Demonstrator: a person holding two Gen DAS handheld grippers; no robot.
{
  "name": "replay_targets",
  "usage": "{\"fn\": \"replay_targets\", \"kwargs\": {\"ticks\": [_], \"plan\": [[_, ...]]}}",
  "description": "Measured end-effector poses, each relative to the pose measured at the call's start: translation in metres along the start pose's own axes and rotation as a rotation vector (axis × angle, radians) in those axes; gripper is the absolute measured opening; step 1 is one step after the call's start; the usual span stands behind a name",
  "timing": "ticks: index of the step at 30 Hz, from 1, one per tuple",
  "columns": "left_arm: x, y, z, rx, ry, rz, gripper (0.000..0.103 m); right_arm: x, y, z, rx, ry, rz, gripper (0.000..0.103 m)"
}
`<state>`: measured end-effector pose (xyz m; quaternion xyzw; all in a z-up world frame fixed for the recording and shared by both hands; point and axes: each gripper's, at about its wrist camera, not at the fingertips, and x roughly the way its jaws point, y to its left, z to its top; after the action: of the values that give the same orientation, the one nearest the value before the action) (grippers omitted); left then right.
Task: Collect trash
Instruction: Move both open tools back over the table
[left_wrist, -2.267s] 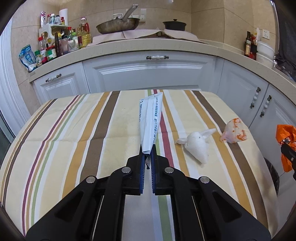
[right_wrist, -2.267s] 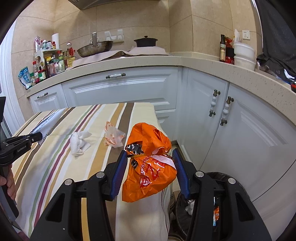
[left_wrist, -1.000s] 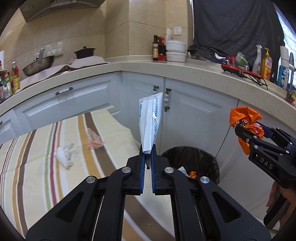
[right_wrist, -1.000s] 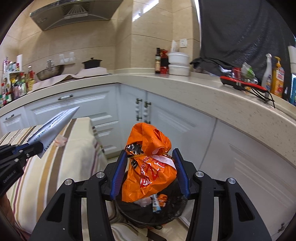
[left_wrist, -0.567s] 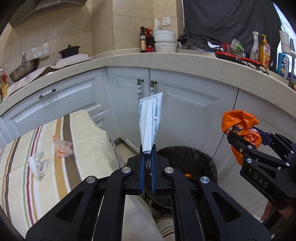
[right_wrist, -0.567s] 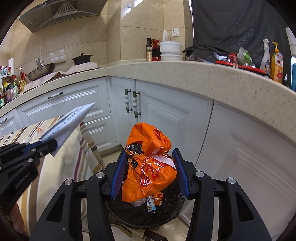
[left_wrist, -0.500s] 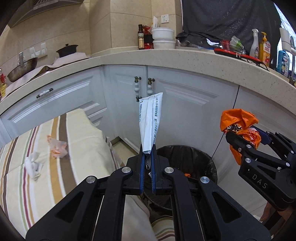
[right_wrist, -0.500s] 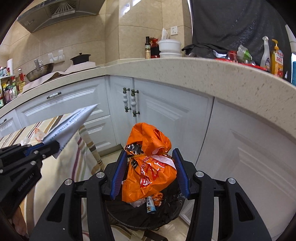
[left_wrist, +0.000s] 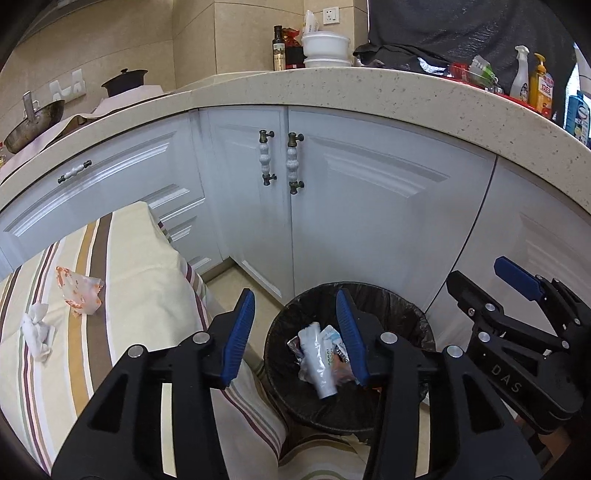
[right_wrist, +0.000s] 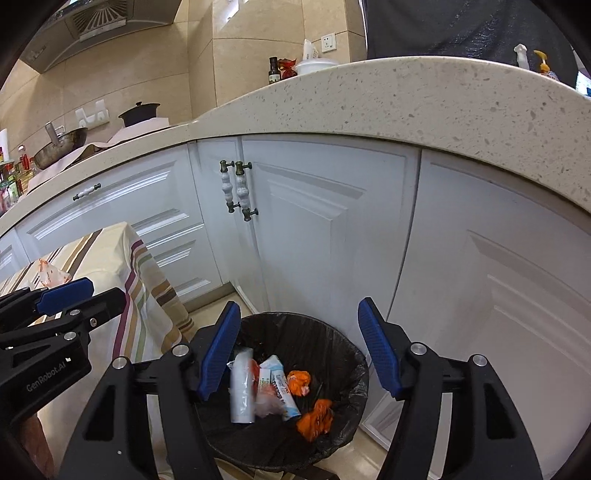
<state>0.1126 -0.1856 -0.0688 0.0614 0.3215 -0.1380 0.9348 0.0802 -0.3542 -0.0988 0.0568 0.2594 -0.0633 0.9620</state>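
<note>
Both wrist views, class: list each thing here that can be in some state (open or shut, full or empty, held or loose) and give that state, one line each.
Left gripper: open, empty, above the bin.
Right gripper: open, empty, above the bin.
Trash bin: uncovered, black liner, partly filled.
White wrapper: loose in the bin.
Orange bag: loose in the bin.
Crumpled tissue: lying on the striped tablecloth.
Orange-printed wrapper: lying on the striped tablecloth.
Cabinet doors: shut.
</note>
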Motion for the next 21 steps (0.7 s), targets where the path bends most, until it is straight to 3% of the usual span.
{"fn": "replay_targets", "kwargs": {"ticks": [14, 21], "plan": [[-0.025, 0.022, -0.004, -0.026, -0.027, 0.036, 0.050, -0.024, 0.014, 0.008, -0.020, -0.026, -0.005, 0.066], [-0.048, 0.058, -0.008, -0.069, -0.053, 0.103, 0.055, -0.034, 0.042, 0.016, -0.058, -0.052, 0.033, 0.068]]}}
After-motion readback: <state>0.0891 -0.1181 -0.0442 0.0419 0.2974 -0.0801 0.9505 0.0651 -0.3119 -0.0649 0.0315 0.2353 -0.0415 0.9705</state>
